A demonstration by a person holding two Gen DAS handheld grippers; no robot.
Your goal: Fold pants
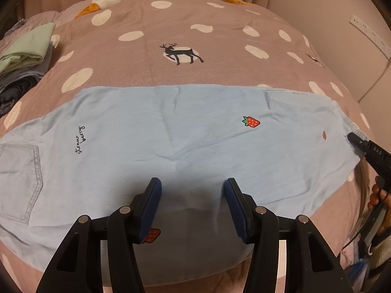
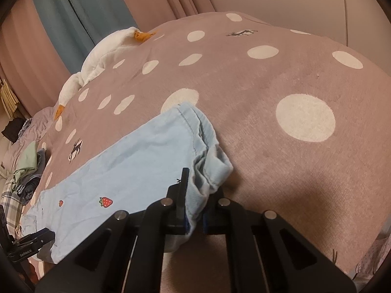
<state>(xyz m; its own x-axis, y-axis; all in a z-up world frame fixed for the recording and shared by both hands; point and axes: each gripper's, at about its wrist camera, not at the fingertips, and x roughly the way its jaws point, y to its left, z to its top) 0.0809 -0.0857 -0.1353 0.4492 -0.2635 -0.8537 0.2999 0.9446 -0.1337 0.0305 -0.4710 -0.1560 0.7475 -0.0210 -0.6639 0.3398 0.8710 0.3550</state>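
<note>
Light blue pants [image 1: 195, 127] with small strawberry prints lie spread flat across the bed, a sewn pocket at their left end. My left gripper [image 1: 193, 185] hovers open above the near middle of the fabric, and nothing is between its blue pads [image 1: 152, 202]. In the right wrist view my right gripper [image 2: 199, 190] is shut on the bunched, stitched right end of the pants [image 2: 136, 156]. That gripper also shows at the right edge of the left wrist view, right gripper [image 1: 356, 141], pinching the cloth. The left gripper [image 2: 34, 243] appears at the lower left of the right wrist view.
The bed cover [image 1: 210, 17] is dusty pink with white dots and deer. A stack of folded clothes [image 1: 27, 48] sits at the far left. A white plush goose [image 2: 97, 61] lies along the bed's head. A person's hand [image 1: 376, 195] holds the right gripper.
</note>
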